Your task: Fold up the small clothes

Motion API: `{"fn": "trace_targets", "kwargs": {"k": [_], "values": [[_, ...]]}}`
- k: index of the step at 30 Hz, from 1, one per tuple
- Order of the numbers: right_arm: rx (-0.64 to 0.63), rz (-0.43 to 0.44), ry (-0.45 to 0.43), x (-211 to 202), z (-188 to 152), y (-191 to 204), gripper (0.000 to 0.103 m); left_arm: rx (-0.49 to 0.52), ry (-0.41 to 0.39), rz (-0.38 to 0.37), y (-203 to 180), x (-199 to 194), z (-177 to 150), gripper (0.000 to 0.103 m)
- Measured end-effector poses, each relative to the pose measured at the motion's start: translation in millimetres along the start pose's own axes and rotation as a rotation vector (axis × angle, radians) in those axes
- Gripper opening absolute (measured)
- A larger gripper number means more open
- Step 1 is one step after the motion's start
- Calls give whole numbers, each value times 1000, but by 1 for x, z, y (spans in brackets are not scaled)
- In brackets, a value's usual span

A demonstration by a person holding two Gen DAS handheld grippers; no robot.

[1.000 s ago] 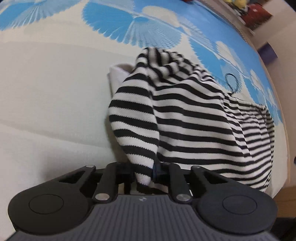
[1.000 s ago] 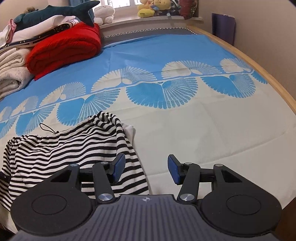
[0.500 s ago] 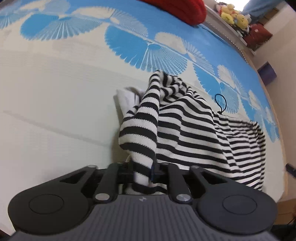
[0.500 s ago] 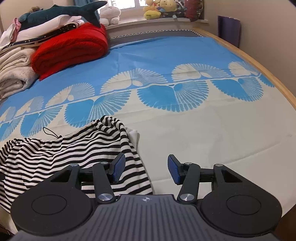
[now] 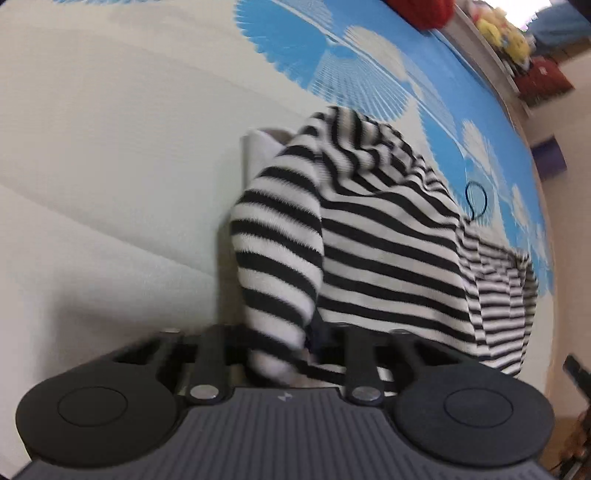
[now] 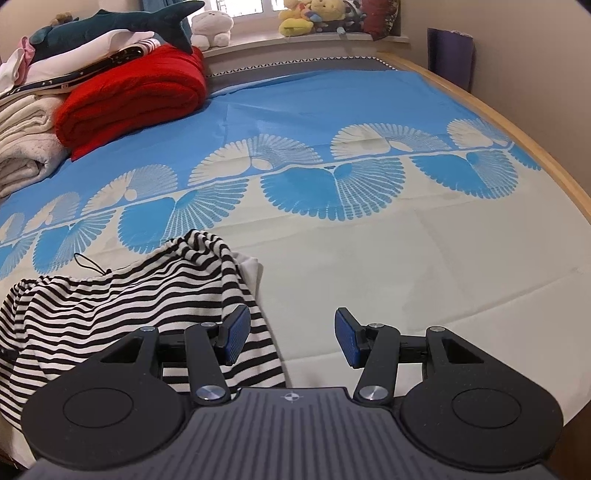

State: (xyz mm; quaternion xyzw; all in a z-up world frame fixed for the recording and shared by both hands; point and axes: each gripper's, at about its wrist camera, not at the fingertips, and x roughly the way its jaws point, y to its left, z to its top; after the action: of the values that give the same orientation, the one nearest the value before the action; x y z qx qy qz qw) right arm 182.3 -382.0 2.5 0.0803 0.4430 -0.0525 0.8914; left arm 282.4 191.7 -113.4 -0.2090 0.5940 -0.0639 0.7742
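Note:
A black-and-white striped garment lies bunched on the bedsheet, with a white layer showing under its far edge and a thin black loop beside it. My left gripper has a hanging fold of this garment between its jaws, which are closing on it; the fabric hides the pads. In the right wrist view the same garment lies at the lower left. My right gripper stands open just above the sheet with nothing between its blue pads; its left finger hovers over the garment's right edge.
A folded red blanket, cream towels and a shark plush are stacked at the bed's far left. Soft toys line the windowsill. The wooden bed edge curves along the right, with a purple box behind it.
My left gripper has shifted and rolled a little with the striped fold still between its jaws, and the bunched cloth now looms closer. The right gripper has stayed in place, open.

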Motion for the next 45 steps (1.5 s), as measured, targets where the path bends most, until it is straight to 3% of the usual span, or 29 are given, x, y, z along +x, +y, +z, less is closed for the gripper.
{"fn": "trace_targets", "kwargs": {"k": [3,7,9,12,14,16,19,24,31,37,39,41,43,45], "values": [[15,-3,-1,1,1,-2,53,96,-43,20,-16,-6,-2,16],[24,0,2,3,1,1,53,58,-127,3,-17,-27,-3,14],[19,4,-1,5,1,6,53,54,-189,29,-18,-41,-6,13],[17,11,2,8,1,12,53,93,-255,173,-27,-53,-11,13],[17,18,-3,10,2,15,53,104,-240,270,-30,-52,-12,13],[15,22,2,14,2,18,53,102,-229,284,-31,-55,-11,13],[6,32,2,19,0,22,53,105,-266,195,-43,-73,-8,13],[13,33,15,29,-10,16,53,150,-289,-28,-88,-96,-19,13],[27,28,-10,33,-11,2,53,227,-174,-270,-195,-62,-42,13],[55,30,-32,29,-9,-6,53,311,-69,-330,-289,-6,-75,16],[86,35,-45,27,-8,-9,53,321,-42,-341,-309,8,-83,28],[126,47,-58,24,-7,-12,53,317,0,-427,-315,12,-83,39],[154,74,-71,21,-7,-15,53,319,-46,-467,-307,-3,-80,40],[171,106,-86,18,-7,-14,53,325,-118,-427,-291,-19,-75,40]]}}
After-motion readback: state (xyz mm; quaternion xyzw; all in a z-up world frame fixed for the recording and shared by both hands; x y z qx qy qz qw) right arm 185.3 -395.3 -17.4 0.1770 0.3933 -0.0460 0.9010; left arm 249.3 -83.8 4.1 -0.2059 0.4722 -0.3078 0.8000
